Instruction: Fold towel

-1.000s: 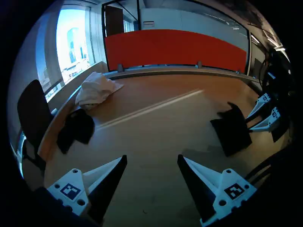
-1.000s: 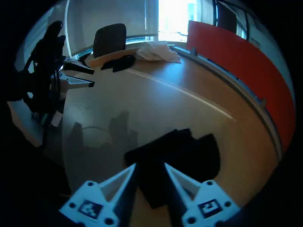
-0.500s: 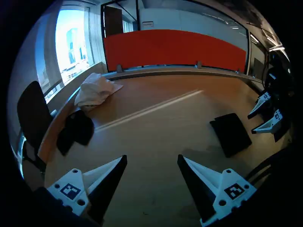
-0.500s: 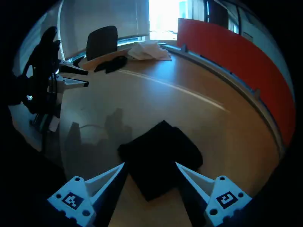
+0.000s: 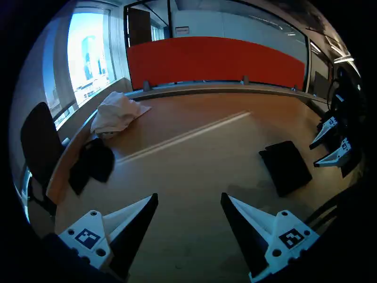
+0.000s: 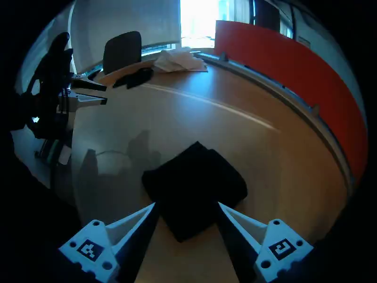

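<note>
A folded black towel [image 6: 194,187] lies flat on the wooden table, just beyond my right gripper [image 6: 187,211], which is open and holds nothing. In the left gripper view the same towel [image 5: 284,166] rests at the right, with the right gripper [image 5: 331,143] beside it. My left gripper [image 5: 188,200] stands open over bare table, well to the towel's left. In the right gripper view the left gripper [image 6: 104,93] shows far off at the left, held by a hand.
A crumpled white cloth [image 5: 116,113] and a dark cloth [image 5: 93,162] lie at the table's far left edge. A black office chair [image 5: 40,141] stands beyond that edge. A red divider panel [image 5: 214,59] runs along the back of the table [image 5: 188,141].
My right gripper opened and let go of the black towel, which dropped flat onto the table; the gripper drew back a little. The left gripper stayed almost still.
</note>
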Demonstrator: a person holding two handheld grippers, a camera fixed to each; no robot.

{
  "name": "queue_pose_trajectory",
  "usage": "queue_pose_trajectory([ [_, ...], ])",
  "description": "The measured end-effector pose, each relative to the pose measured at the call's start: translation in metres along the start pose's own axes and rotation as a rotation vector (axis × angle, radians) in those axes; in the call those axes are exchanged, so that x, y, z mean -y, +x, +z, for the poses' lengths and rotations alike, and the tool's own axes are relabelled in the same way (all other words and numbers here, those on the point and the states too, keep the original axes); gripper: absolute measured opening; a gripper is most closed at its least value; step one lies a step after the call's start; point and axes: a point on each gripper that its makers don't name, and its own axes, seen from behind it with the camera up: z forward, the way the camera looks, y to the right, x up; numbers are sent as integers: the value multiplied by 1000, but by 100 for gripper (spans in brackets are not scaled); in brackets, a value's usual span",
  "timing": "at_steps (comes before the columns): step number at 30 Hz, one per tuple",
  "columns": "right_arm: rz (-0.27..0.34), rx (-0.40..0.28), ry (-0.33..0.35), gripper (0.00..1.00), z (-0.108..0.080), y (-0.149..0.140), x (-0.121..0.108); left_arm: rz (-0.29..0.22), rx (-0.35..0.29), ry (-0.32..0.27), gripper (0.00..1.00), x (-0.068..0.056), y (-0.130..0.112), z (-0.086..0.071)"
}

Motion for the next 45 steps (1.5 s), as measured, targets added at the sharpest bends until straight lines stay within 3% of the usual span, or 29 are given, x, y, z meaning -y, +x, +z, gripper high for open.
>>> queue_pose_trajectory([
  [41,66,120,-16,83,16,-86,6,8,10,-12,99,-7,-8,-2],
  [45,76,124,-14,79,19,-90,7,9,11,-12,99,-7,-8,-1],
])
